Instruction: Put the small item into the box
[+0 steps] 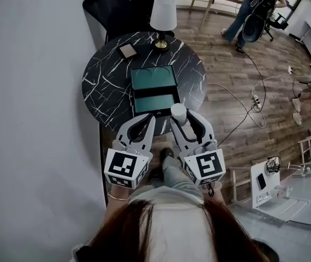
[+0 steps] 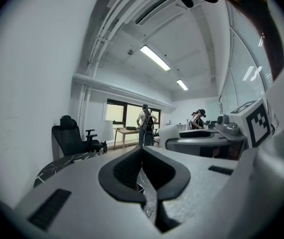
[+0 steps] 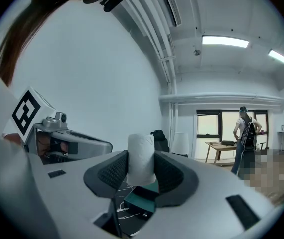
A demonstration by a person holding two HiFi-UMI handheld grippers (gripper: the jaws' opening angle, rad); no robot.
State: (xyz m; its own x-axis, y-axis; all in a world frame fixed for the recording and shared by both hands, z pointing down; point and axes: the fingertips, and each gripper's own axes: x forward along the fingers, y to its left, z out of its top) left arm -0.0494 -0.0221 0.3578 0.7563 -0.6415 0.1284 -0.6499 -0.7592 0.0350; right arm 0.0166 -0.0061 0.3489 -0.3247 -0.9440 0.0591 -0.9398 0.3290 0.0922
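My right gripper point(image 1: 179, 117) is shut on a small white cylinder point(image 1: 178, 113), which stands upright between the pads point(image 3: 142, 159). It hangs over the near edge of the round black marble table point(image 1: 106, 81), just in front of the open green box point(image 1: 154, 89). The box lies open with a lid half holding two round hollows and a flat near half. My left gripper point(image 1: 151, 119) is beside the right one, its jaws closed together with nothing between them point(image 2: 143, 171).
A white table lamp point(image 1: 162, 18) and a small brown tile point(image 1: 127, 51) stand at the table's far side. A black office chair point(image 1: 112, 4) is behind the table. A person point(image 1: 253, 10) stands farther back, and cables point(image 1: 253, 97) run over the wooden floor.
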